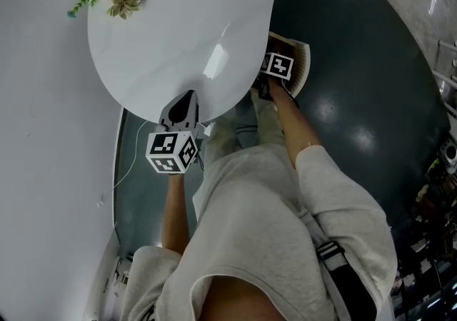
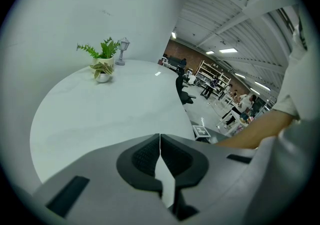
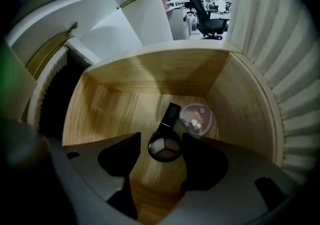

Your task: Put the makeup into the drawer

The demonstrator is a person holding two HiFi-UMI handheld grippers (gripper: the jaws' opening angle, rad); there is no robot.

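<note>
The fingers (image 3: 200, 156) of the right gripper (image 3: 161, 140) stand spread, and a round black compact (image 3: 164, 149) lies flat between them on the wooden floor of the drawer (image 3: 240, 94). A thin gap shows on its left side, so the pads do not press it. Just beyond the compact a slim black stick (image 3: 170, 115) lies on the same floor, one end touching the compact's rim. Beside the stick, to the right, rests a round pink compact (image 3: 196, 119) near the drawer's right wall. The gripper points steeply down into the open drawer, which in the head view juts out from under the edge of the white table (image 1: 178, 27). The left gripper (image 2: 160, 155) has its fingers pressed together with nothing between them, and it hangs over the near edge of the table, well apart from the drawer. At the table's far side stand a green potted plant (image 2: 102, 51), a small pot of pale dried flowers (image 2: 102, 71) touching it, and a little grey lantern figure (image 2: 122, 49) just beside them. The person's bare forearm (image 1: 293, 120) reaches down to the right gripper.
</note>
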